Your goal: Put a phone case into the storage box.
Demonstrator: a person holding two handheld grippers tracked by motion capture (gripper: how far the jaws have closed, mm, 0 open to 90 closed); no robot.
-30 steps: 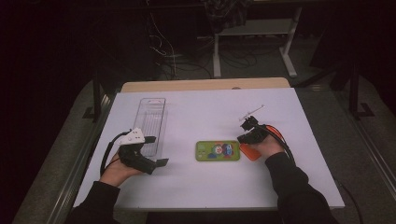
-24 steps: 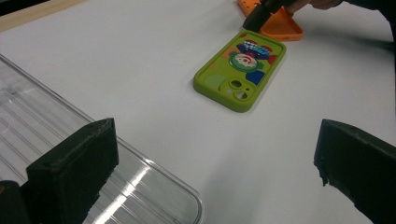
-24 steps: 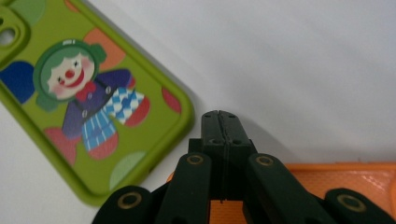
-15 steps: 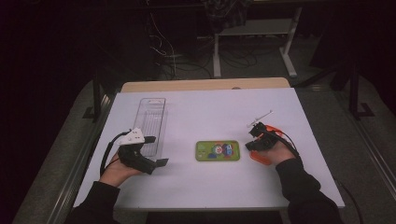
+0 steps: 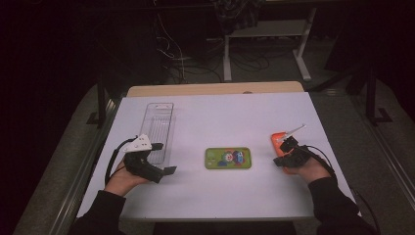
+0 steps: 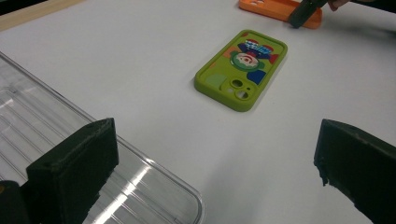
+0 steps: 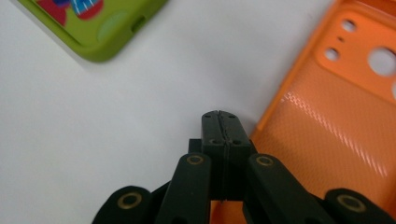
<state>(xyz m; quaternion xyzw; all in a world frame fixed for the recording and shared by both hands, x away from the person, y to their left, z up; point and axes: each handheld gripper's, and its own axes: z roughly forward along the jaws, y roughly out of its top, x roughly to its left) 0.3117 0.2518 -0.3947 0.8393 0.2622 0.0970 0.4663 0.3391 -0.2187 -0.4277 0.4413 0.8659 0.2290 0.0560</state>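
Note:
A green phone case (image 5: 228, 158) with a cartoon print lies flat at the table's middle; it also appears as the green case (image 6: 240, 70) and as a corner of the green case (image 7: 102, 28). An orange phone case (image 5: 277, 140) lies to its right, inside facing up. My right gripper (image 5: 280, 157) is shut and holds nothing; its tips (image 7: 219, 116) rest at the left edge of the orange case (image 7: 336, 107). My left gripper (image 5: 164, 157) stands wide open with nothing between its fingers (image 6: 74, 163), beside the near end of a clear plastic tray (image 5: 160, 127).
The clear tray (image 6: 140, 186) lies lengthwise at the left of the white table (image 5: 225, 117), its near corner under my left jaw. A wooden strip (image 5: 215, 88) borders the far edge. Beyond it are a dark floor, cables and a desk frame (image 5: 266, 34).
My right gripper has drawn back to the right and nearer, away from the green case, and now sits over the orange case. My left gripper has not moved.

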